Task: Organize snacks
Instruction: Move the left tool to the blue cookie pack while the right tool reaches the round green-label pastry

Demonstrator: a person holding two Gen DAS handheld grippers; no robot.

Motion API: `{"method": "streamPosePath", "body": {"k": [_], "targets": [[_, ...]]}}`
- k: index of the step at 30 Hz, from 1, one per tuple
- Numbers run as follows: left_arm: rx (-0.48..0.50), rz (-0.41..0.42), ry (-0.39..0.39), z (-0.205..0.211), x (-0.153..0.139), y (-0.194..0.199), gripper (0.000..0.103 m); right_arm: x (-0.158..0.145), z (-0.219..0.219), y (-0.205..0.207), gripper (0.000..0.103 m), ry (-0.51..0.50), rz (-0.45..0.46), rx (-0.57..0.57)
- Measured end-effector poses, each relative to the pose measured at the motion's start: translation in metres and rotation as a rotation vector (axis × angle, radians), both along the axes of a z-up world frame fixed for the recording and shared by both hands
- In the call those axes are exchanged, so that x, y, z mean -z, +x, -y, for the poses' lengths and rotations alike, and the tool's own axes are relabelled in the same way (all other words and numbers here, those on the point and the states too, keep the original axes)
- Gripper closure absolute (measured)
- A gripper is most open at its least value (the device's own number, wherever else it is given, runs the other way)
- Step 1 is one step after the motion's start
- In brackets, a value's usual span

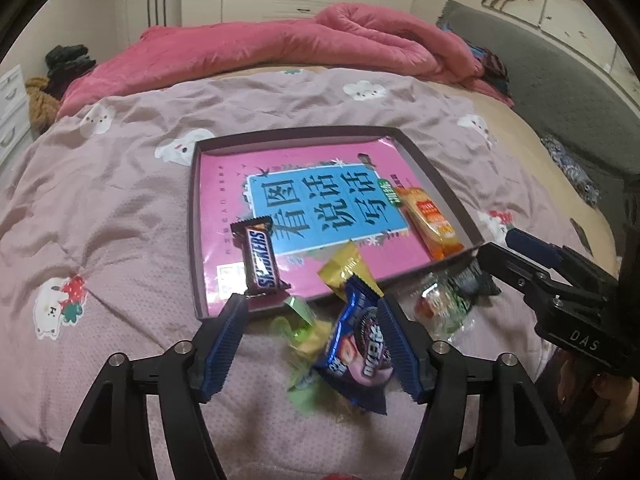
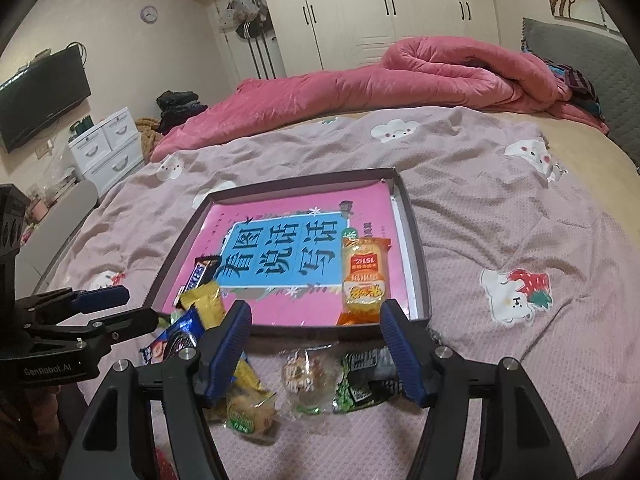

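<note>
My left claw (image 1: pixel 310 344) gapes around a blue cookie packet (image 1: pixel 356 364); my right claw (image 2: pixel 316 350) gapes above a clear-wrapped snack (image 2: pixel 306 380) near the shallow dark cardboard tray (image 2: pixel 420 280).

dim warm light, soft focus, fisheye-bent edges.

Dark brown tray (image 1: pixel 436 178) holding a pink book (image 1: pixel 312 200) with a blue title panel; brown Snickers bar (image 1: pixel 262 258) at 7 o'clock, orange packet (image 1: pixel 430 216) at 4 o'clock. Mauve bedspread (image 1: pixel 120 200) patterned with white animals; pink quilt (image 1: pixel 280 46) at 12 o'clock.
</note>
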State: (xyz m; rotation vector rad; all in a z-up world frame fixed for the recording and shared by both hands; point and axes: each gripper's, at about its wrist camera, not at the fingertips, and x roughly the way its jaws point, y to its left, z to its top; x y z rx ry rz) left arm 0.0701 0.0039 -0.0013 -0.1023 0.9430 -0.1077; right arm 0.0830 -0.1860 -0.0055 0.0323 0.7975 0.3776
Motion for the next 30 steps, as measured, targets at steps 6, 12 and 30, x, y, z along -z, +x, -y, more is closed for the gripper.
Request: {"method": "streamPosePath", "body": {"k": [6,12,30], "targets": [[0.036,-0.002,-0.006,0.004,-0.001,-0.006,0.028,0.0,-0.002,-0.009,0.031,-0.005,-0.009,-0.009],[0.057,-0.014,0.008,0.007,0.002,-0.009,0.027,0.006,-0.006,-0.018,0.028,-0.014,-0.055,-0.027],[0.148,-0.071,0.071,0.029,0.02,-0.01,0.027,0.044,-0.026,-0.034,0.028,-0.086,-0.252,-0.1]]}}
